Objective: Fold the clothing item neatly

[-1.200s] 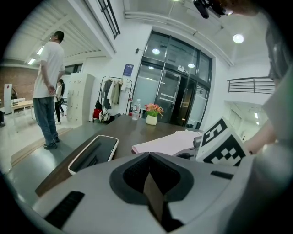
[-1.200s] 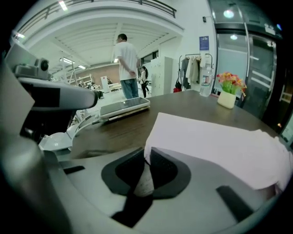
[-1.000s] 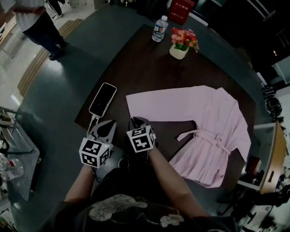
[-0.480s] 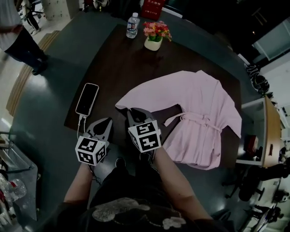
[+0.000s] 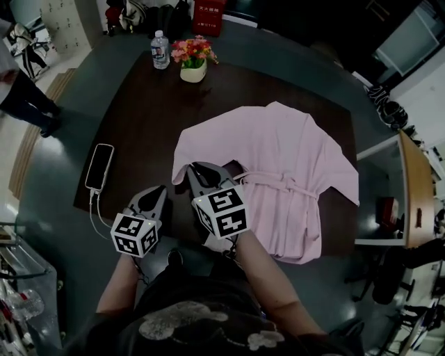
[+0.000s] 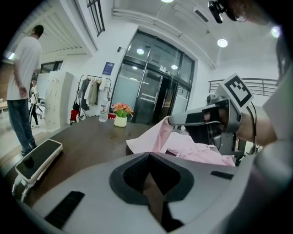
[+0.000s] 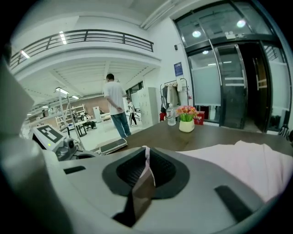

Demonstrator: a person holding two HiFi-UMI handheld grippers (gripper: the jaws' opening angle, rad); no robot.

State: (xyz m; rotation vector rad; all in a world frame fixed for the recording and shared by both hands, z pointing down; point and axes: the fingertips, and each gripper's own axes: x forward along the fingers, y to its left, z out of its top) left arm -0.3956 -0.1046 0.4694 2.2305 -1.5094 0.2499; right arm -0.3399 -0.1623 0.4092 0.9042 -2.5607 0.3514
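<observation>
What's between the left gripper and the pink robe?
The right gripper, shut on a lifted edge of the pink robe. Shows in the head view and the left gripper view.

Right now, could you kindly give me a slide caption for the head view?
Right tool holds a pinched sleeve of the pink robe above the dark table; left tool shut, empty.

The robe (image 5: 292, 167) is plain pale pink all over, belt included. The worktop (image 5: 139, 118) beneath is dark brown and the floor (image 5: 55, 181) dull grey-green. At 11 o'clock, pink, red and orange flowers (image 5: 193, 50) fill a cream pot (image 5: 192, 72) (a red box (image 5: 208, 12) beyond). At 9 o'clock the phone (image 5: 99, 165) is black. The left tongs (image 5: 162, 189) and right tongs (image 5: 193, 170) are grey, their marker cubes (image 5: 135, 234) white with black squares.
</observation>
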